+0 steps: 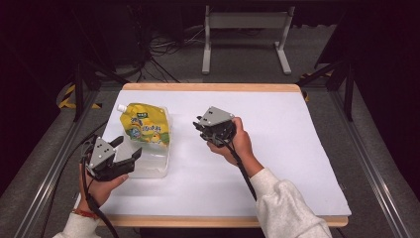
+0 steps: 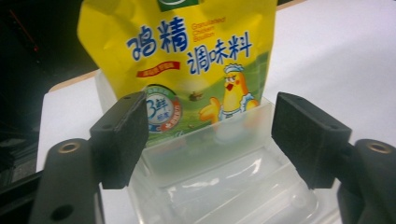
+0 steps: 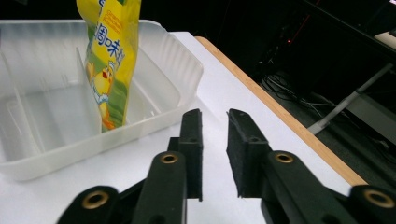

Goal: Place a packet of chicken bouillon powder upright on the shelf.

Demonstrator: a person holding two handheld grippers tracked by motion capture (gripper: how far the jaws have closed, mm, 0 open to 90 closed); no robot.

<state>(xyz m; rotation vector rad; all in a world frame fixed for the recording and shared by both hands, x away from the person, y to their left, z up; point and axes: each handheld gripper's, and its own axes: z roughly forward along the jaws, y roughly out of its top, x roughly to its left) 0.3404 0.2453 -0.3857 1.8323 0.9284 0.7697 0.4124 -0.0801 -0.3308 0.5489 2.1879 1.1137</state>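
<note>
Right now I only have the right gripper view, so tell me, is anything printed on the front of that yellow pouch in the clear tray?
Observer: Yes. In the left gripper view the yellow pouch shows blue Chinese lettering and a cartoon chicken.
Operator: Is the other gripper holding the tray?
Observer: No. The left gripper is open, its jaws standing either side of the clear tray at its near wall, without pressing on it.
Operator: Does the pouch have a spout?
Observer: Yes. The high view shows a white cap at the pouch's far left corner, pointing away from the person.
Operator: And my own gripper, where is it?
Observer: The right gripper sits mid-table, right of the tray, jaws slightly apart with nothing between them.
</note>
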